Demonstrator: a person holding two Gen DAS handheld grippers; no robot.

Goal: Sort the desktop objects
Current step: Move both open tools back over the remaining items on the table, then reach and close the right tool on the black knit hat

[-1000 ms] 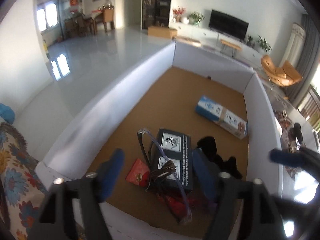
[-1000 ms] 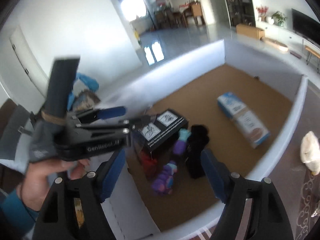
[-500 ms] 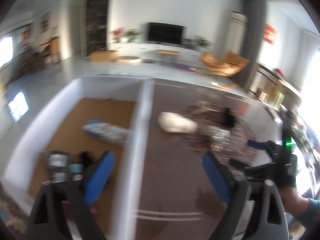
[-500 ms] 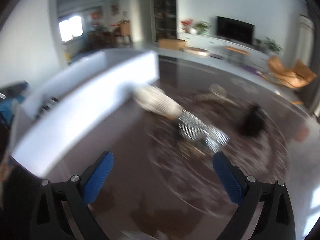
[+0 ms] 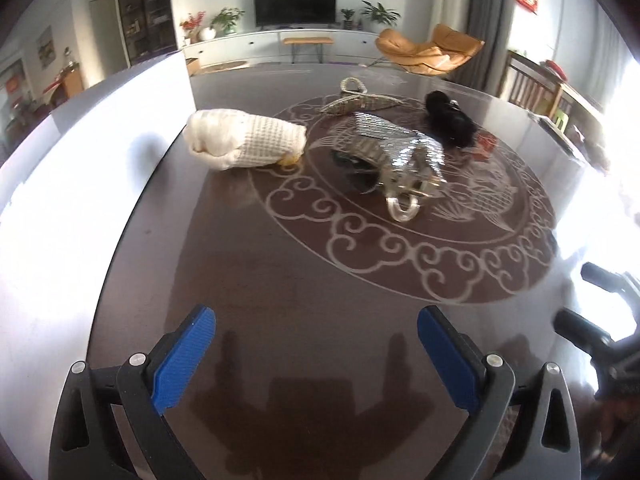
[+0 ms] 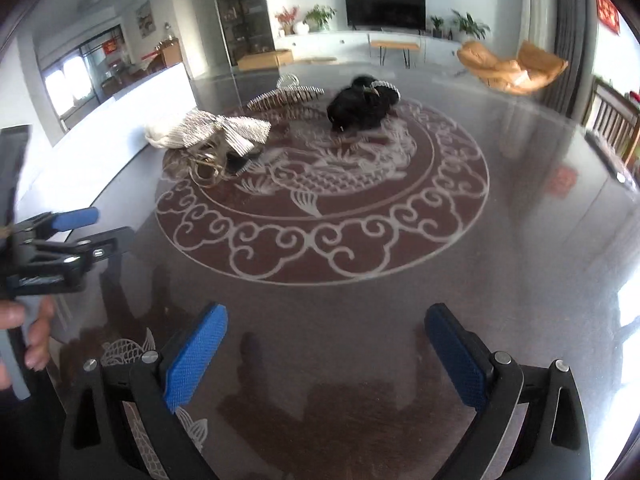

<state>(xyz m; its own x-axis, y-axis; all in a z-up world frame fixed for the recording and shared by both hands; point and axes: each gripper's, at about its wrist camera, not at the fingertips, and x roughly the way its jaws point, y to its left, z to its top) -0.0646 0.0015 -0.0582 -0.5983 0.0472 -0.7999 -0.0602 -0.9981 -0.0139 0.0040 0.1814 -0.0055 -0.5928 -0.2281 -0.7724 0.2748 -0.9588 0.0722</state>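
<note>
Left wrist view shows the left hand-held gripper [image 5: 316, 354] with its jaws spread wide over the dark counter [image 5: 280, 272], nothing between them; they have just been opening. Four loose things lie far across the counter, around the round pattern: one white knit bundle [image 5: 246, 144] at far left beside the white wall [image 5: 60, 184], one silver sequin bag [image 5: 396, 152] in the middle with its handle toward the camera, one woven clip [image 5: 358, 100] behind it, and one black fluffy thing [image 5: 450, 118] at far right. A small red card [image 5: 485, 145] lies just right of the black thing; the right wrist view does not show it clearly.

Right wrist view shows the right hand-held gripper [image 6: 326, 354] likewise spread and empty, its jaws having just been opening, over the near counter. Here the bundle [image 6: 160, 136] is mostly hidden behind the bag [image 6: 224, 132]. This view alone shows fingers [image 6: 36, 332] at the left edge. In each view, part of the other gripper shows at the edge.
</note>
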